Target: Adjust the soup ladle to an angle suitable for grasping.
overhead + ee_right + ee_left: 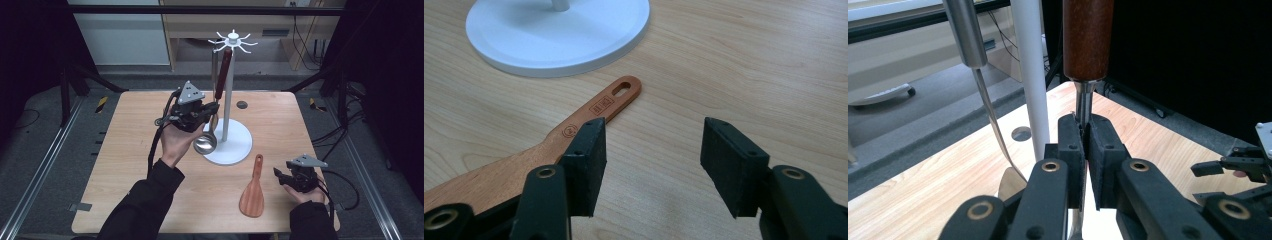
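Left gripper view has the left tongs (1087, 150) clamped on the ladle's (216, 107) thin steel neck below its brown wooden grip, hanging from the white rack (230, 90). Stiff, slick and bowl-heavy, it is best held there. Right tongs (654, 165) stand apart over the tabletop (150, 165), beside the wooden spatula (589, 117). No containers.

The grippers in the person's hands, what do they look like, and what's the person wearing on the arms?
Both the left gripper and the right gripper are black, each topped by a grey three-cornered plate with small dark holes. Their jaws end in flat black rectangular pads on arms with brass-coloured pivot rings. A black cable trails from each. The person wears dark long sleeves down to the wrists.
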Motion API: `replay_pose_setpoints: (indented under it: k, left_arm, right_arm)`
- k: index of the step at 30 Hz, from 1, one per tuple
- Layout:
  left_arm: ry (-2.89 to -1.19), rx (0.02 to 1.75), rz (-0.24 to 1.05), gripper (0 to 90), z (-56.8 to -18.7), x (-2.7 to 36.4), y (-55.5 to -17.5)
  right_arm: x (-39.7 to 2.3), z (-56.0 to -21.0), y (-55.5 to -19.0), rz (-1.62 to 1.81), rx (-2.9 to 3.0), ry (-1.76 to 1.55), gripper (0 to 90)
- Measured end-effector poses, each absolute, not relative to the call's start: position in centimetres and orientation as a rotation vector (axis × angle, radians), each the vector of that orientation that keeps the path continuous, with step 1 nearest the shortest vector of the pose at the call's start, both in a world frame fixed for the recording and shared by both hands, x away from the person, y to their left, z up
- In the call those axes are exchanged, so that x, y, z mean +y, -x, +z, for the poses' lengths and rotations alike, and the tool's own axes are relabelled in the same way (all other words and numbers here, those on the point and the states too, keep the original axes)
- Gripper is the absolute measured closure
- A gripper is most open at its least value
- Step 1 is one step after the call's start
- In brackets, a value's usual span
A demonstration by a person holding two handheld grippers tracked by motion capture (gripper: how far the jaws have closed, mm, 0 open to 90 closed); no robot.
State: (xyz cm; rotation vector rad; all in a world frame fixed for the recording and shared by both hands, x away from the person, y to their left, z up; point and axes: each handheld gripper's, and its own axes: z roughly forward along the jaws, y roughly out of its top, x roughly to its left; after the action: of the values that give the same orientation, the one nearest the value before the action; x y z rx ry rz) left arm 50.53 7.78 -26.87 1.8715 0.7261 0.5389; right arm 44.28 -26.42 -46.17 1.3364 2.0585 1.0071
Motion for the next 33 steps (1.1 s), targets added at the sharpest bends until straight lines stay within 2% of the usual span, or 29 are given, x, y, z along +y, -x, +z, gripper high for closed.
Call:
replay_pose_setpoints:
  k: [33]
  left_arm:
    - [-1.883, 0.843, 0.602, 84.5, -27.0, 5.1, -52.5]
  right_arm:
    - [-26.5, -46.2, -44.3, 1.012, 2.063, -1.332, 44.0]
